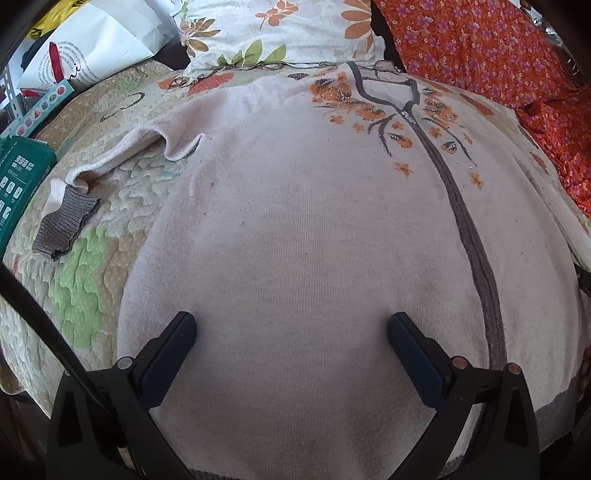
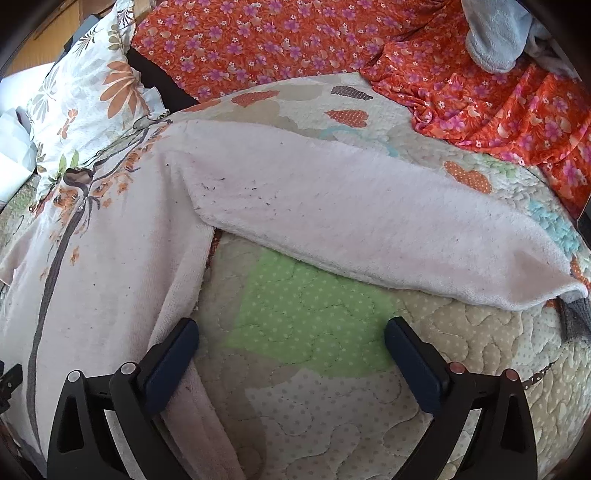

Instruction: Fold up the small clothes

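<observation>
A pale pink zip-up sweater (image 1: 295,229) with grey trim and orange flower embroidery lies flat, front up, on a quilted bedspread (image 1: 74,280). Its left sleeve with a grey cuff (image 1: 62,225) lies out to the left. My left gripper (image 1: 291,328) is open and empty just above the sweater's lower body. In the right wrist view the sweater's body (image 2: 110,258) is at the left and its right sleeve (image 2: 351,229) stretches out to the right. My right gripper (image 2: 291,332) is open and empty over the quilt (image 2: 314,317), its left finger at the sweater's side edge.
A floral pillow (image 1: 280,29) lies beyond the collar. An orange flowered cloth (image 2: 295,37) covers the far right side. A green box (image 1: 18,177) and a white paper bag (image 1: 92,40) sit at the left. A grey-blue fleece item (image 2: 495,33) lies at the far right.
</observation>
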The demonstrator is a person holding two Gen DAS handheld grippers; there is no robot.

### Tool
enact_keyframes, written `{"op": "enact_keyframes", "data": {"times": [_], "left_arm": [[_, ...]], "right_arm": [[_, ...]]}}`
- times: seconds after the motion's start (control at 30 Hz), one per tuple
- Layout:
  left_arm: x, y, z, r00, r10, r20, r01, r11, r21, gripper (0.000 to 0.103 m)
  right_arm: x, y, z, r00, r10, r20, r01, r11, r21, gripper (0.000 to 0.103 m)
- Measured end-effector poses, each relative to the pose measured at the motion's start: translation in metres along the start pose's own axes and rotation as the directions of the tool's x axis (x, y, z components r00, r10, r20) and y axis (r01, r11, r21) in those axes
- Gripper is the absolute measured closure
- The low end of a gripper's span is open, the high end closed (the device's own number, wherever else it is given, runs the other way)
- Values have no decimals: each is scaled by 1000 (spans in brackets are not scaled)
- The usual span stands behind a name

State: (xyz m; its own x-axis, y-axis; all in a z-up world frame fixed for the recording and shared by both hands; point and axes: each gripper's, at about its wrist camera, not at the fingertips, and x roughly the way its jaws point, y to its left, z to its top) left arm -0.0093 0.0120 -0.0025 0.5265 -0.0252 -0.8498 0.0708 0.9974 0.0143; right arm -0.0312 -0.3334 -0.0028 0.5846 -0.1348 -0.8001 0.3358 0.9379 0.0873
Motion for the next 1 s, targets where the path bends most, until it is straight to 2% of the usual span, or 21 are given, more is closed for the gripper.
{"op": "enact_keyframes", "data": {"times": [0.27,0.47,0.9,0.93,1.0], "left_arm": [[1,0,1,1000,-5,-6,5,1000,-3,0],[1,2,-1,1000,-5,25,5,1000,-6,0],[2,-3,-3,998,27,50,-25,999,-35,0],[1,-3,-2,999,25,39,-24,999,-30,0],[0,-3,3,1000,8,2,-8,1000,-18,1]], "right_arm": [[-1,1,-1,1000,11,2,-11,1000,-11,0],[0,2,0,1000,0,-14,0,1000,-31,0],[-4,2,-5,1000,-7,10,7,998,-64,1],[-6,2,-4,1000,-5,2,5,998,-65,2],[-13,-3,0,1000,10,-16,-11,999,-46,12]]}}
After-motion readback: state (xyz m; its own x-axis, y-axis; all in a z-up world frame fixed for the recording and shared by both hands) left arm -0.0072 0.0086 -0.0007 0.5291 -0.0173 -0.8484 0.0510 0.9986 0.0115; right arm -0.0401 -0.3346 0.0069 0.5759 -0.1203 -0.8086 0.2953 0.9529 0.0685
